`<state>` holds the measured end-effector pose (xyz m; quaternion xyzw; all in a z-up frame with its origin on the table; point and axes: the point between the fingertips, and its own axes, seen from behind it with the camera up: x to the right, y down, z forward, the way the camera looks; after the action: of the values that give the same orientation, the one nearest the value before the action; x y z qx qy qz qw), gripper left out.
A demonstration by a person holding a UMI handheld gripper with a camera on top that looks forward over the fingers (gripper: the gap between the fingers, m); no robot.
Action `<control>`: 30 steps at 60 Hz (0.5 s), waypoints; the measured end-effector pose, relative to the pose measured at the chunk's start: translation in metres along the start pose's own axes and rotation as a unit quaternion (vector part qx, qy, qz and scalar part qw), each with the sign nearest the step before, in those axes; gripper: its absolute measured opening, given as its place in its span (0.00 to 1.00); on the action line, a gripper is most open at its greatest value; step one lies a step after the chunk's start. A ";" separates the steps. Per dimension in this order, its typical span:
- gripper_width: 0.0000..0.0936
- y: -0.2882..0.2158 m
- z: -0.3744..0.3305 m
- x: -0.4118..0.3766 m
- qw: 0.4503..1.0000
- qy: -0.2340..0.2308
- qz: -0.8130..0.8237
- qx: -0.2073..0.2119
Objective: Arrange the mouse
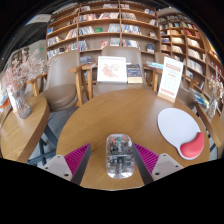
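Note:
A clear see-through mouse (119,155) lies on the round wooden table (110,115) near its front edge. It stands between my gripper's (112,153) two fingers, whose magenta pads (76,157) flank it with a small gap at each side. The gripper is open. A white mouse mat with a red wrist rest (181,133) lies on the table ahead and to the right of the fingers.
A standing card (111,69) and a white sign (170,78) stand at the table's far side. Chairs (63,80) sit beyond it. A vase of flowers (20,95) stands on a second table at the left. Bookshelves (100,25) fill the back.

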<state>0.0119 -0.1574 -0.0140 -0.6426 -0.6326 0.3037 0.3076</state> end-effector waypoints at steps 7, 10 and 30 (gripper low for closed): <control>0.87 -0.001 0.002 0.001 1.000 0.000 -0.002 0.000; 0.83 -0.002 0.003 0.001 1.000 -0.002 -0.004 0.002; 0.44 -0.045 -0.018 0.036 0.999 -0.014 0.011 0.035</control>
<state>-0.0016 -0.1211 0.0323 -0.6344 -0.6186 0.3377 0.3176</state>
